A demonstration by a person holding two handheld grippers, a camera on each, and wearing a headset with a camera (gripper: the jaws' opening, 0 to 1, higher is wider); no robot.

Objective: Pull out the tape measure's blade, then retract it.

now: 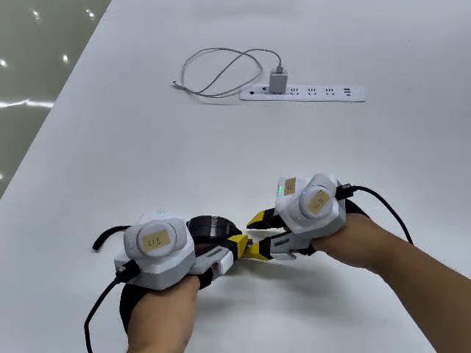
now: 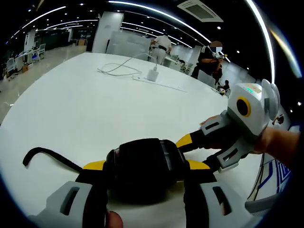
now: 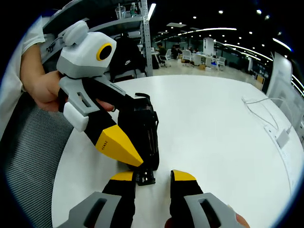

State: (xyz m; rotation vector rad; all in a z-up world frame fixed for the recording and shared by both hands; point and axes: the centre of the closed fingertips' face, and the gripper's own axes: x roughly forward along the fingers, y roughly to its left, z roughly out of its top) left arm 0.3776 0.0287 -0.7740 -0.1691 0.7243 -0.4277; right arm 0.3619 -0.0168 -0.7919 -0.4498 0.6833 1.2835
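Observation:
The black tape measure [image 1: 210,226] sits low over the white table [image 1: 221,154], with my left gripper [image 1: 218,237] shut on its case. In the left gripper view the case [image 2: 142,159] fills the space between the yellow-tipped jaws of the left gripper [image 2: 147,167], and its black wrist strap [image 2: 42,154] trails left. My right gripper [image 1: 255,234] points left at the case, jaws apart. In the right gripper view the right gripper [image 3: 153,176] stands open just short of the tape measure [image 3: 142,126], whose blade end [image 3: 145,178] lies by the inner finger. No blade is drawn out.
A white power strip [image 1: 305,93] with a charger [image 1: 277,79] and a looped cable [image 1: 213,73] lies at the far side. The table's left edge [image 1: 51,110] runs diagonally beside a shiny floor. A mesh chair [image 3: 28,152] is near me.

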